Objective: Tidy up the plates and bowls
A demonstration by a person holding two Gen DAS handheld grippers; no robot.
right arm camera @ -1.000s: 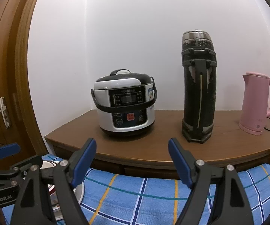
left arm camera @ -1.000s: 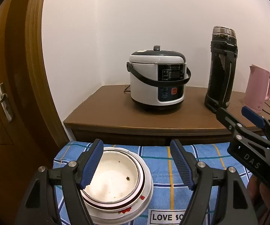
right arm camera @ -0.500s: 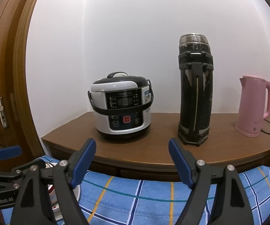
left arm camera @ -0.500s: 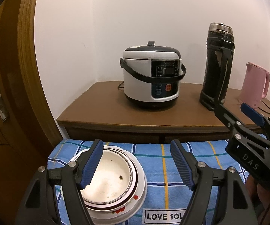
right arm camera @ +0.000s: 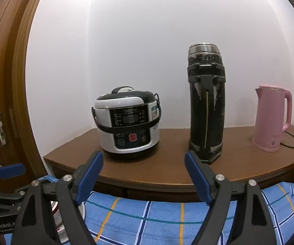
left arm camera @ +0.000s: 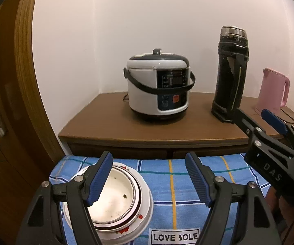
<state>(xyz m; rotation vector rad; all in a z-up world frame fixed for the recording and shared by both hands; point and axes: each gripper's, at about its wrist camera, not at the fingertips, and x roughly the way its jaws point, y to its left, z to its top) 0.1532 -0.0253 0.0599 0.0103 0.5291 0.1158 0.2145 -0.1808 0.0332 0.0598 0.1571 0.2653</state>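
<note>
A cream bowl (left arm camera: 116, 200) with a metal rim and a few crumbs inside sits nested in a white plate (left arm camera: 144, 214) with red flowers, at the left end of the blue checked cloth (left arm camera: 173, 185). My left gripper (left arm camera: 148, 159) hovers open over it. Its left finger crosses the bowl's left rim in the view, and nothing is between the pads. My right gripper (right arm camera: 143, 157) is open and empty over the cloth, level toward the cabinet. It also shows at the right of the left wrist view as my right gripper (left arm camera: 253, 114). Only a sliver of the plate (right arm camera: 55, 210) shows in the right wrist view.
Behind the cloth stands a brown cabinet (left arm camera: 110, 122) with a white rice cooker (left arm camera: 157, 89), a tall black thermos (left arm camera: 230, 75) and a pink kettle (left arm camera: 273, 91) with its cord. A wooden door (left arm camera: 2, 94) and frame are on the left. A white wall rises behind.
Both views have drifted only slightly. The grippers stay open and the stacked dishes have not moved.
</note>
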